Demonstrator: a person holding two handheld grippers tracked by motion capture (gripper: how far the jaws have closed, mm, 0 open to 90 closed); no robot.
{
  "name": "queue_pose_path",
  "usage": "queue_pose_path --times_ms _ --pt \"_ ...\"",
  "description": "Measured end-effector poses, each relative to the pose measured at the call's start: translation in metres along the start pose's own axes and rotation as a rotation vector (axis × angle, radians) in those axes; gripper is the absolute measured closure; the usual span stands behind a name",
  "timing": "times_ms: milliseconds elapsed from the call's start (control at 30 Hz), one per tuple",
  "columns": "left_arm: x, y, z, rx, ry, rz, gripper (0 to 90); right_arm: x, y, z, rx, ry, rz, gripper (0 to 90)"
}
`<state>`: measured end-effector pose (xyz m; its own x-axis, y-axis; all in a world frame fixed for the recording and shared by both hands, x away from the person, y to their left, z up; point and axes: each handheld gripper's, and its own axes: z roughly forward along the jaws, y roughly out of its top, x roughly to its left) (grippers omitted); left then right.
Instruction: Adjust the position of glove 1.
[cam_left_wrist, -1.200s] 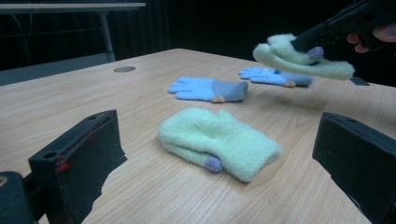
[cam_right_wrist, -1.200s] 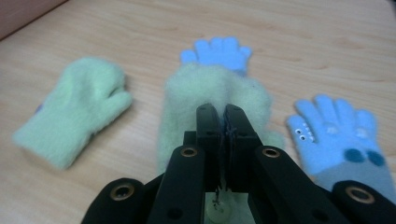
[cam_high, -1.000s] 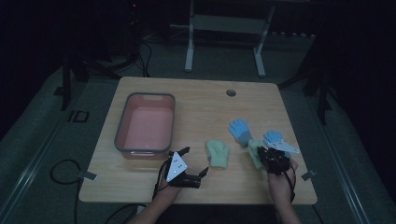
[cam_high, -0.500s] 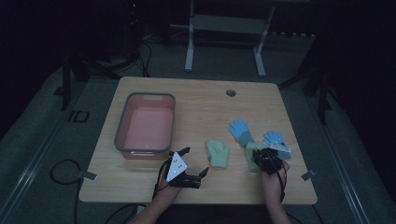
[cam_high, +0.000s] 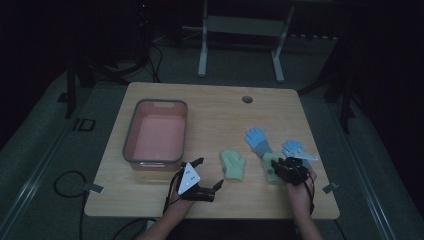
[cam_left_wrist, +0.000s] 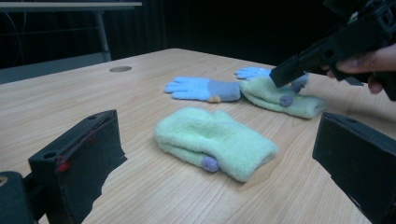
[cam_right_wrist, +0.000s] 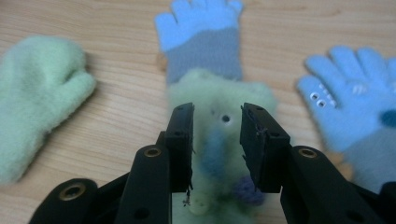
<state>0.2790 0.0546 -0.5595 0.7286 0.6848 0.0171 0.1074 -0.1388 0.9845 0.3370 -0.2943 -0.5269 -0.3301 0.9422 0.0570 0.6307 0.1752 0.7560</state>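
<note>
The right gripper (cam_high: 286, 169) has come back toward the person over the last second, leaving the blue glove on the right (cam_high: 292, 148) and now hanging over the near green mitten (cam_high: 270, 168) at the right of the bench (cam_high: 210, 102). In the right gripper view its jaws stand apart, one on each side of that mitten's (cam_right_wrist: 219, 140) middle, above the wool and not yet closed on it; whether the tips touch the fabric cannot be told. This mitten's far end lies on the cuff of a blue and grey glove (cam_right_wrist: 201, 35), and the other blue glove (cam_right_wrist: 348, 100) lies just beside it to the right. The second green mitten (cam_high: 233, 164) lies apart, nearer the middle of the bench, flat, with a small purple knob on its near edge as the left gripper view (cam_left_wrist: 215, 142) shows. The left gripper (cam_high: 206, 175) has not moved; it rests low near the front edge with its jaws wide apart, pointed toward that second mitten. The pink tub (cam_high: 156, 132) stands to the left of the gloves with nothing in it. The shift suggests that the right hand has picked the near green mitten as its next thing and is about to close on it. Since that mitten overlaps the glove's cuff, a lift may drag the glove along unless the grip takes the mitten alone.
</note>
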Motion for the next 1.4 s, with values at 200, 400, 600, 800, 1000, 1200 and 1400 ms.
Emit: queue_pose_path --times_ms 200,400,600,800,1000,1200,1400 --pt "0.000 0.000 0.000 0.000 0.001 0.000 1.0 -0.014 0.008 -0.006 0.004 0.099 -0.119 64.5" --pt "0.000 0.000 0.000 0.001 0.001 -0.003 1.0 -0.024 0.008 -0.006 0.015 0.189 -0.211 65.6" --pt "0.001 0.000 0.000 0.002 0.000 -0.003 1.0 -0.029 0.008 0.000 0.031 0.222 -0.295 62.8" --pt "0.001 0.000 0.000 0.003 -0.001 -0.005 1.0 -0.032 0.000 0.008 0.066 0.208 -0.273 59.7" --pt "0.001 0.000 0.000 0.002 -0.001 -0.005 1.0 -0.033 -0.010 0.014 0.061 0.188 -0.261 57.3" --pt "0.001 0.000 0.000 0.004 -0.002 -0.006 1.0 -0.028 -0.011 0.014 0.068 0.172 -0.254 72.4" --pt "0.001 0.000 0.000 0.004 -0.001 -0.006 1.0 -0.025 -0.010 0.014 0.082 0.164 -0.203 82.5"
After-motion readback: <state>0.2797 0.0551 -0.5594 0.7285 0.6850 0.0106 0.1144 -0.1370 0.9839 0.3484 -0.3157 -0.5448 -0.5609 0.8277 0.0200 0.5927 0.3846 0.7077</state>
